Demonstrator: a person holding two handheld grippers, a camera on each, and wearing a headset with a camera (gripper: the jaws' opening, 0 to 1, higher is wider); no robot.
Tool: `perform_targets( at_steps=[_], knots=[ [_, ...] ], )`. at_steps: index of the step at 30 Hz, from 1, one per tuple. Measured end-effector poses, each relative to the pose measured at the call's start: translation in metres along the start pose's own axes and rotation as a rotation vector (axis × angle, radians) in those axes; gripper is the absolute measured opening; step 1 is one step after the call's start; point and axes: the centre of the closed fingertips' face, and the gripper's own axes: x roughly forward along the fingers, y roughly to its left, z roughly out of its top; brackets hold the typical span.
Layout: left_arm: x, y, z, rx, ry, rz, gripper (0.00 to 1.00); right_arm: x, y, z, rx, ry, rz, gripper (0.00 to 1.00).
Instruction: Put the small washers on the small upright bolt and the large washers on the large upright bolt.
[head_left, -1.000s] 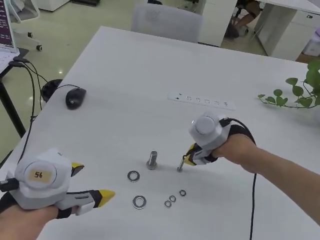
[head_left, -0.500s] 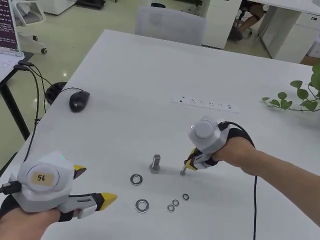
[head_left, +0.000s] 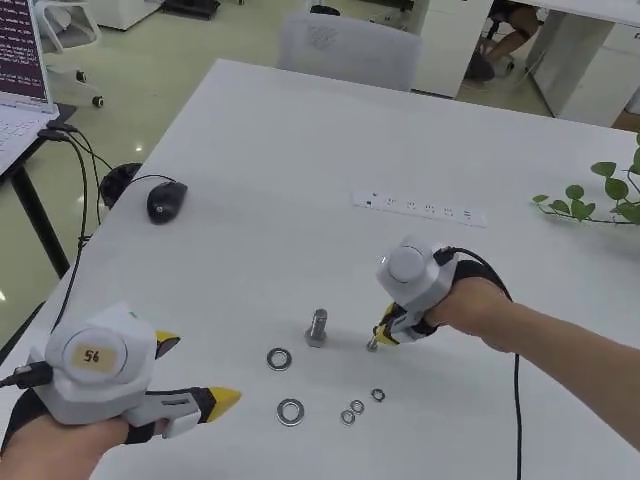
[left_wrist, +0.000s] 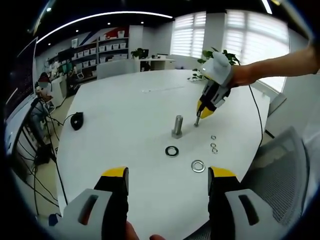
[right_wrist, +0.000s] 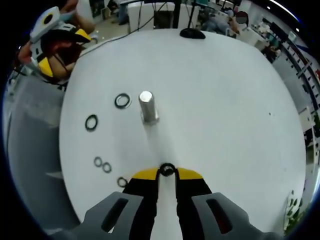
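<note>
The large upright bolt (head_left: 317, 327) stands mid-table, and the small upright bolt (head_left: 372, 344) stands just to its right. My right gripper (head_left: 385, 335) is at the small bolt's top, shut on a small washer (right_wrist: 167, 170) between its yellow tips. Two large washers (head_left: 279, 358) (head_left: 291, 411) lie flat in front of the large bolt. Three small washers (head_left: 357, 406) lie in a short row in front of the small bolt. My left gripper (head_left: 197, 370) hovers open near the front left edge, nothing between its jaws (left_wrist: 167, 175).
A black mouse (head_left: 166, 201) with its cable lies far left. A white power strip (head_left: 418, 209) sits behind the bolts. A plant (head_left: 600, 200) trails in at the right edge. A grey chair (head_left: 345, 45) stands behind the table's far edge.
The head camera has shifted, so the whole scene sits a little lower and further right. My right gripper's tip sits slightly nearer the small bolt's top. The left gripper stays put.
</note>
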Motion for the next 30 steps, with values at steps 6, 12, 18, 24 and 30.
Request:
perform_targets(
  at_steps=[6,12,18,24,30],
  knots=[
    [-0.001,0.001,-0.001,0.000,0.003,0.003,0.64,0.013,0.002,-0.004,0.011,0.014,0.006,0.14],
    [0.000,0.001,-0.002,0.003,0.010,0.001,0.64,0.023,0.005,-0.007,0.021,0.020,0.014,0.14],
    [0.001,0.000,0.000,0.003,0.010,-0.001,0.64,0.029,0.005,-0.011,0.032,0.027,0.013,0.14],
    [0.002,-0.002,0.000,0.008,0.014,-0.006,0.64,0.029,0.005,-0.012,0.022,0.024,0.014,0.14],
    [0.001,-0.003,0.001,0.011,0.014,-0.007,0.64,0.022,0.008,-0.011,0.021,-0.004,0.011,0.19]
  ],
)
